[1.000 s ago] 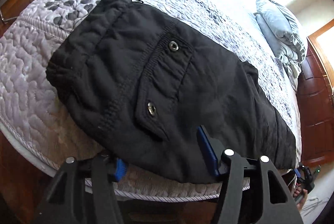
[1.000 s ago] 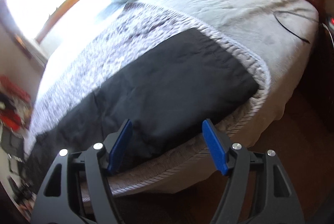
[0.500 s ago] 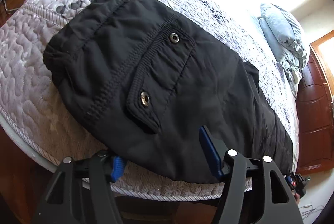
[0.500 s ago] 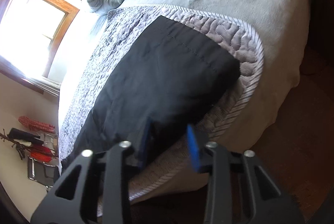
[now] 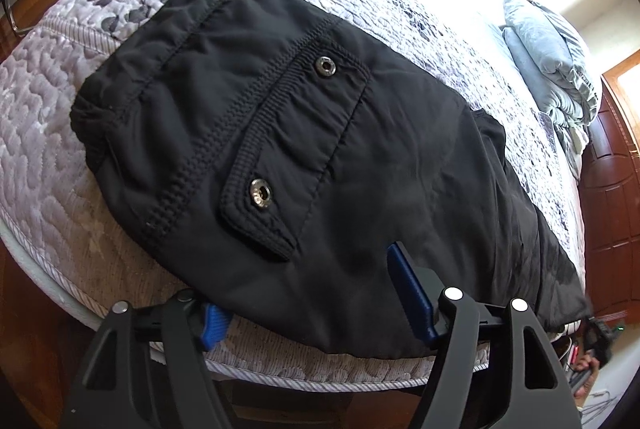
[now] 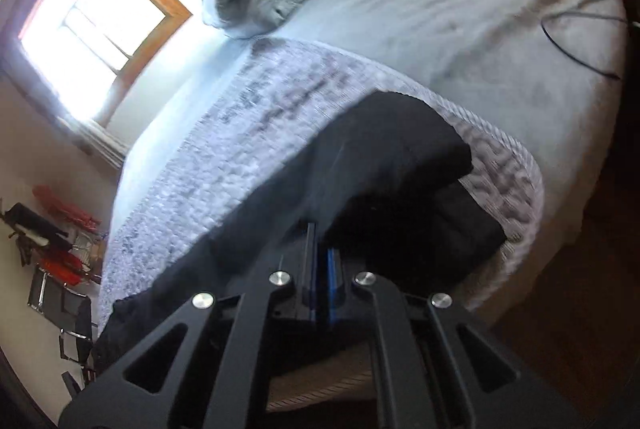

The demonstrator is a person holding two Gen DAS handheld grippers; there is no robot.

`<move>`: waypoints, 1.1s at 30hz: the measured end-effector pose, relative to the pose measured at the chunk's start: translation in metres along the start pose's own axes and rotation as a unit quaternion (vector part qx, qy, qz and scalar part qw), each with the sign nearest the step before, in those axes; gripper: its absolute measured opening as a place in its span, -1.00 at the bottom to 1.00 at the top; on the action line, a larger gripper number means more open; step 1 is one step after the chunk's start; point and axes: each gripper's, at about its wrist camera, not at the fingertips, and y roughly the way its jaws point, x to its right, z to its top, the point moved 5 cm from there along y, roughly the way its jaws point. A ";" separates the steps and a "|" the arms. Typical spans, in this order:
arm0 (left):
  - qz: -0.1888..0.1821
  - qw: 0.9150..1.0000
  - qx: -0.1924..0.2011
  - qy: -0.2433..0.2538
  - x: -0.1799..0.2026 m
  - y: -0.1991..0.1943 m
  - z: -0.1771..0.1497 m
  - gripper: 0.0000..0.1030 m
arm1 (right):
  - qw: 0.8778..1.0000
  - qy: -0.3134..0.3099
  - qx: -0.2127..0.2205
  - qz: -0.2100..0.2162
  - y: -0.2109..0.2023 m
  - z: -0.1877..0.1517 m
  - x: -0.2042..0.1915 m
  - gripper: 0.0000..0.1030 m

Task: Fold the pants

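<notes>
Left wrist view: black nylon pants lie flat along the near edge of a grey quilted bedspread, waistband and snap-buttoned pocket flap nearest. The left gripper straddles the pants' near edge, jaws widening, blue pads not pressing the cloth.

Right wrist view: at the leg end, the right gripper has just snapped closed from wide open, pinching the pants' hem. The cloth now bunches and lifts off the quilt there. That probably means the fold toward the waistband is starting.
</notes>
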 end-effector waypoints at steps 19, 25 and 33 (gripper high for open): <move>-0.089 0.991 -0.016 -0.103 -0.041 -0.023 -0.014 0.75 | 0.999 0.034 -0.035 0.001 0.001 -0.049 0.000 -0.03; -0.104 0.987 -0.034 -0.122 -0.043 0.000 -0.010 0.75 | 0.999 0.022 -0.043 0.010 0.006 -0.055 -0.018 -0.03; -0.142 0.980 -0.005 -0.137 -0.045 -0.003 -0.004 0.61 | 0.999 -0.004 -0.043 0.002 0.005 -0.056 -0.033 -0.01</move>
